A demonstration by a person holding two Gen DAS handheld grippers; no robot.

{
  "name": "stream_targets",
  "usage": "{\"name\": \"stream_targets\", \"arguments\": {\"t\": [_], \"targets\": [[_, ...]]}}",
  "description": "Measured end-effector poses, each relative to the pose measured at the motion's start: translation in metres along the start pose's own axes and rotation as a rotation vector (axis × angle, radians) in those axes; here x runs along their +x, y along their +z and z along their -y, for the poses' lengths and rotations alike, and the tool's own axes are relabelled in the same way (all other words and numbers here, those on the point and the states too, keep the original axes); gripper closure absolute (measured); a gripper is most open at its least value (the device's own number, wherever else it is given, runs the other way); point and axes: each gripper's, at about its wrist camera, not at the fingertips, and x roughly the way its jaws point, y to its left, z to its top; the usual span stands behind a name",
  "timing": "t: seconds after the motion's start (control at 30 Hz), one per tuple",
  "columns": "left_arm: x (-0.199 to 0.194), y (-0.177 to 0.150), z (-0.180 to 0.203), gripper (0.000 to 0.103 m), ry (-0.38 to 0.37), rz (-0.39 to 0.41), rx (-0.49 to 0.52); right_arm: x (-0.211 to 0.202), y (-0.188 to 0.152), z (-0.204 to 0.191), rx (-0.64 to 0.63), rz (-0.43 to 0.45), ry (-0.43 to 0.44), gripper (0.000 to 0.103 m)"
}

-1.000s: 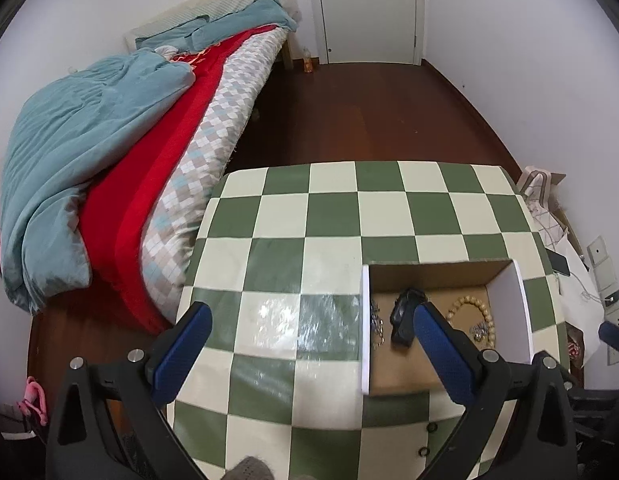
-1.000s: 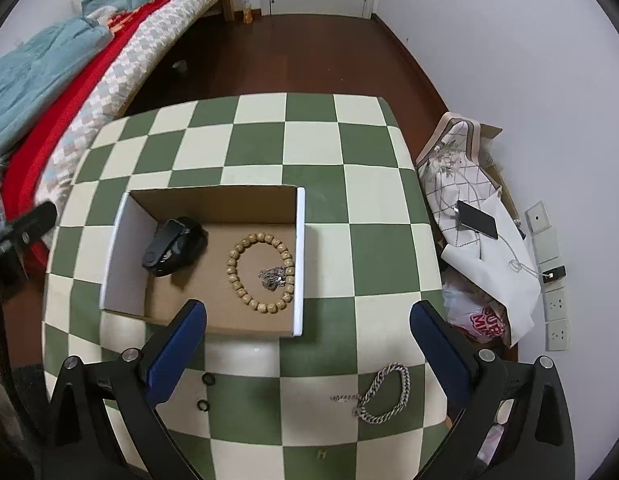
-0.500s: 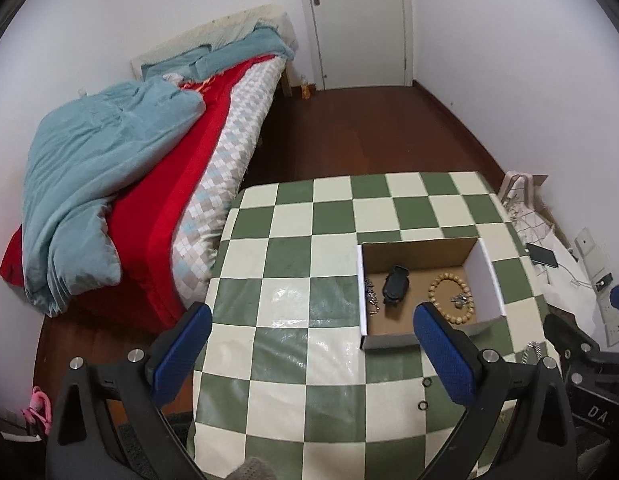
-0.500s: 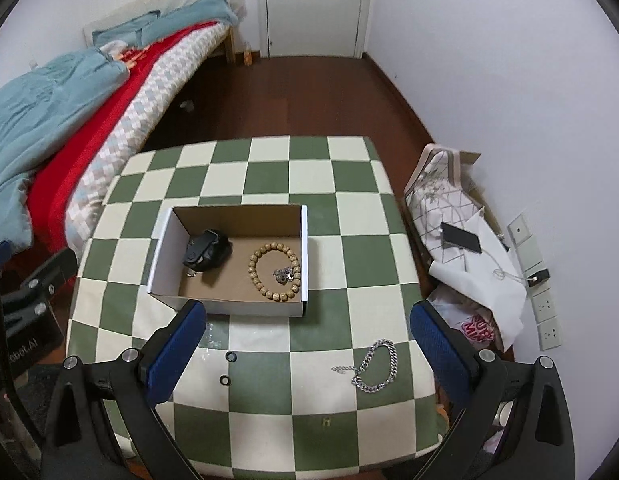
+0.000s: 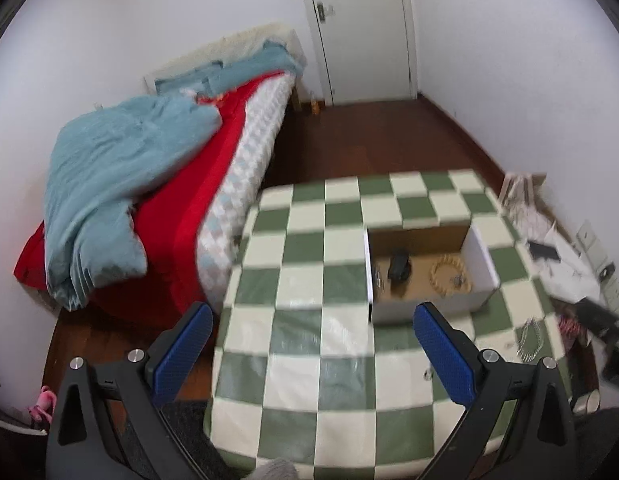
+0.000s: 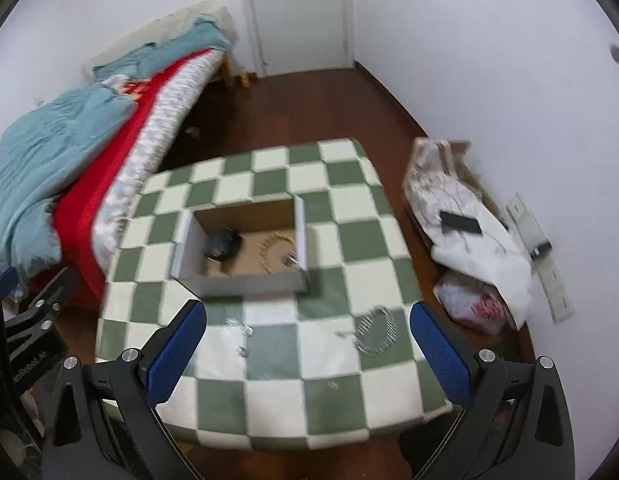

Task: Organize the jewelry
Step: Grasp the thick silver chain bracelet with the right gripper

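Note:
An open cardboard box (image 5: 481, 254) (image 6: 301, 232) sits on the green-and-white checkered table (image 5: 305, 280) (image 6: 349, 216). Inside lie a wooden bead bracelet (image 5: 449, 276) (image 6: 269, 250) and a black object (image 5: 399, 268) (image 6: 223, 242). A silver chain bracelet (image 6: 375, 330) (image 5: 529, 340) lies on the table in front of the box, with small dark rings (image 6: 243, 332) to its left. My left gripper (image 5: 309, 352) and right gripper (image 6: 309, 344) are both open, empty and held high above the table's near edge. The views are blurred.
A bed with a red cover and blue quilt (image 5: 121, 168) (image 6: 49, 148) stands left of the table. White bags and a phone (image 6: 459, 222) lie on the floor to the right by the wall. A white door (image 5: 361, 28) is at the back.
Both grippers have pulled up and back from the table, so the box and the table look smaller and more of the room shows. The jewelry has not moved.

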Motion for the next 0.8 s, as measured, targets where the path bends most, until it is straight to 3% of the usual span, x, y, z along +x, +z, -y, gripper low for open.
{"name": "stream_targets", "arguments": {"t": [0.1, 0.17, 0.23, 0.43, 0.67, 0.73, 0.8], "targets": [[0.023, -0.018, 0.010, 0.000, -0.004, -0.065, 0.014, 0.019, -0.015, 0.026, 0.051, -0.055, -0.026, 0.001], [0.039, -0.029, 0.019, 0.000, -0.003, -0.105, 0.030, 0.033, -0.028, 0.045, 0.085, -0.093, -0.042, 0.008], [0.053, -0.040, 0.029, 0.001, -0.011, -0.144, 0.044, 0.050, -0.039, 0.060, 0.103, -0.128, -0.054, 0.022], [0.094, -0.058, 0.059, 0.001, 0.023, -0.220, 0.102, 0.115, -0.064, 0.090, 0.152, -0.236, -0.054, 0.024], [0.125, -0.065, 0.071, 0.001, 0.072, -0.261, 0.133, 0.172, -0.067, 0.109, 0.203, -0.266, -0.102, 0.026], [0.132, -0.068, 0.072, 0.001, 0.071, -0.280, 0.136, 0.187, -0.065, 0.112, 0.203, -0.274, -0.109, 0.047], [0.137, -0.070, 0.072, 0.001, 0.060, -0.296, 0.138, 0.196, -0.063, 0.107, 0.171, -0.266, -0.127, 0.056]]}}
